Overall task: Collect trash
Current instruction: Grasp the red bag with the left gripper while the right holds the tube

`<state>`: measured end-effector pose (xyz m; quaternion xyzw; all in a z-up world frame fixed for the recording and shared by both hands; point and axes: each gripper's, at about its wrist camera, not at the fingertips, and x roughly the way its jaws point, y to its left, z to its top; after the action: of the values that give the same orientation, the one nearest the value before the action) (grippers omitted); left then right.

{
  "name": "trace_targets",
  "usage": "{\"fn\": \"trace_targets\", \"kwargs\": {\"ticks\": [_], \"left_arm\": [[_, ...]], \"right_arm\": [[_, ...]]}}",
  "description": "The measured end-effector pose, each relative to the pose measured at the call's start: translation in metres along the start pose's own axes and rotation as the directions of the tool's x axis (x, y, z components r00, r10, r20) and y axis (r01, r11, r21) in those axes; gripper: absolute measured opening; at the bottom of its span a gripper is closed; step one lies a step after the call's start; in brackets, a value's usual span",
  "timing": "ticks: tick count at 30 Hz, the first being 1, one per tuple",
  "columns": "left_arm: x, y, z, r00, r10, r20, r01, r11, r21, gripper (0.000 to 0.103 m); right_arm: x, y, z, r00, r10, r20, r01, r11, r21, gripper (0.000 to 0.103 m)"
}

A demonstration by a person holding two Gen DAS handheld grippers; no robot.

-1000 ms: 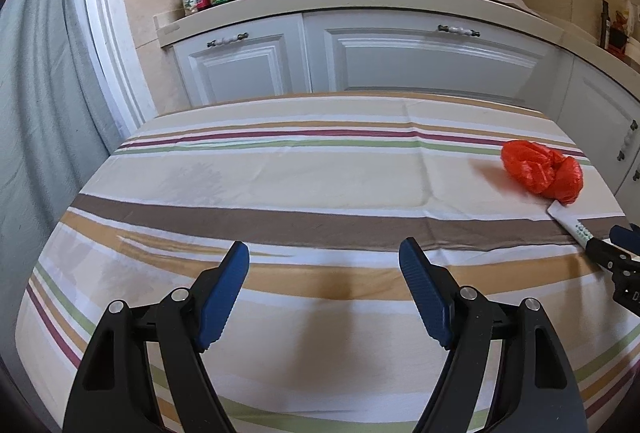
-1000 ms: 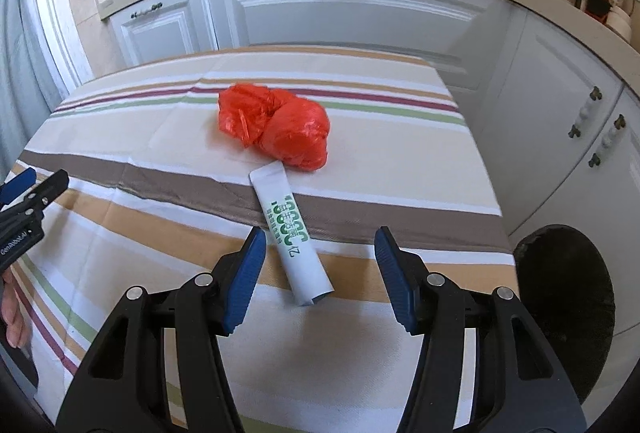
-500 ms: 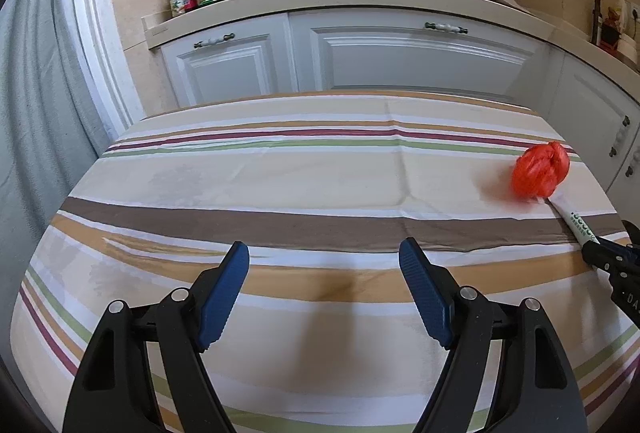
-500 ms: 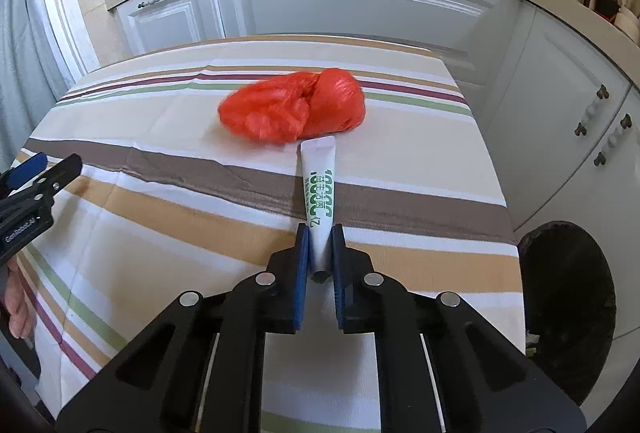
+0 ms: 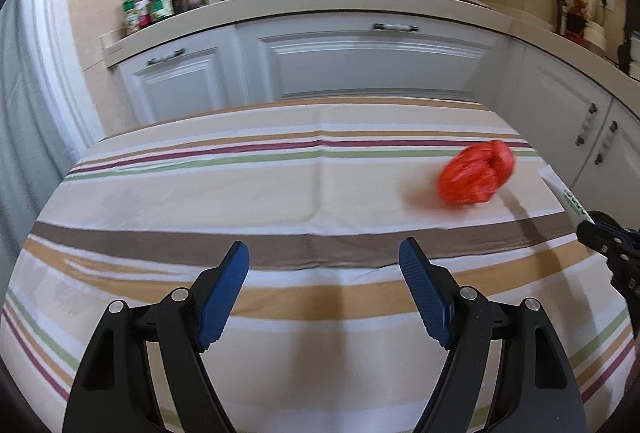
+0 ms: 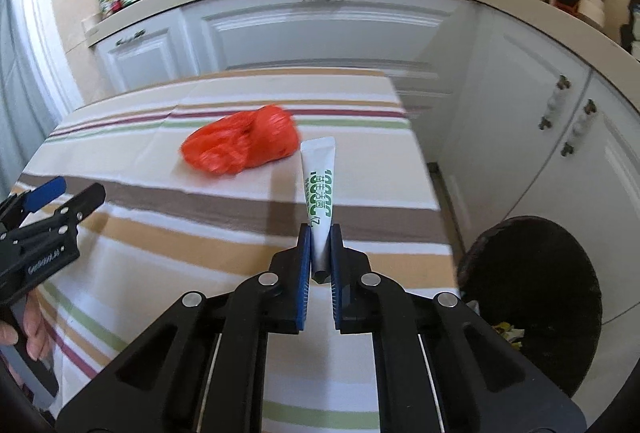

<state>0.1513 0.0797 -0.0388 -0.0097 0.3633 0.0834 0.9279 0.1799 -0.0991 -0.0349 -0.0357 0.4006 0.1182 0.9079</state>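
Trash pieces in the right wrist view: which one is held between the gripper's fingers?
The white tube with green print, clamped in the right gripper. The red plastic bag lies free on the table.

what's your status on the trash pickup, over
Right gripper shut on white tube. Left gripper open, empty. Red bag on table. Path to black bin clear.

Green "1000" print on white tube (image 6: 319,189), other lettering unreadable
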Motion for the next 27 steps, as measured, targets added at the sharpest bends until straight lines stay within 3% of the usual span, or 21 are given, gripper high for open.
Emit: {"fn": "trace_targets", "kwargs": {"ticks": [13, 22, 24, 26, 27], "left_arm": [[0.022, -0.062, 0.03, 0.993, -0.121, 0.012, 0.119, 0.986, 0.12, 0.075], [0.05, -0.084, 0.042, 0.989, -0.146, -0.03, 0.149, 0.974, 0.172, 0.077], [0.053, -0.084, 0.042, 0.986, -0.159, -0.038, 0.164, 0.972, 0.17, 0.073], [0.055, -0.087, 0.042, 0.984, -0.173, -0.052, 0.179, 0.967, 0.18, 0.051], [0.057, -0.088, 0.04, 0.981, -0.182, -0.065, 0.191, 0.963, 0.191, 0.046]], "right_arm": [[0.008, -0.043, 0.014, 0.997, -0.062, 0.037, 0.059, 0.995, 0.075, 0.009], [0.011, -0.061, 0.017, 0.996, -0.076, 0.046, 0.071, 0.992, 0.104, 0.009], [0.013, -0.064, 0.017, 0.996, -0.075, 0.044, 0.07, 0.992, 0.108, 0.009], [0.014, -0.066, 0.016, 0.996, -0.074, 0.042, 0.069, 0.991, 0.112, 0.009], [0.015, -0.066, 0.016, 0.996, -0.074, 0.042, 0.068, 0.991, 0.114, 0.009]]}}
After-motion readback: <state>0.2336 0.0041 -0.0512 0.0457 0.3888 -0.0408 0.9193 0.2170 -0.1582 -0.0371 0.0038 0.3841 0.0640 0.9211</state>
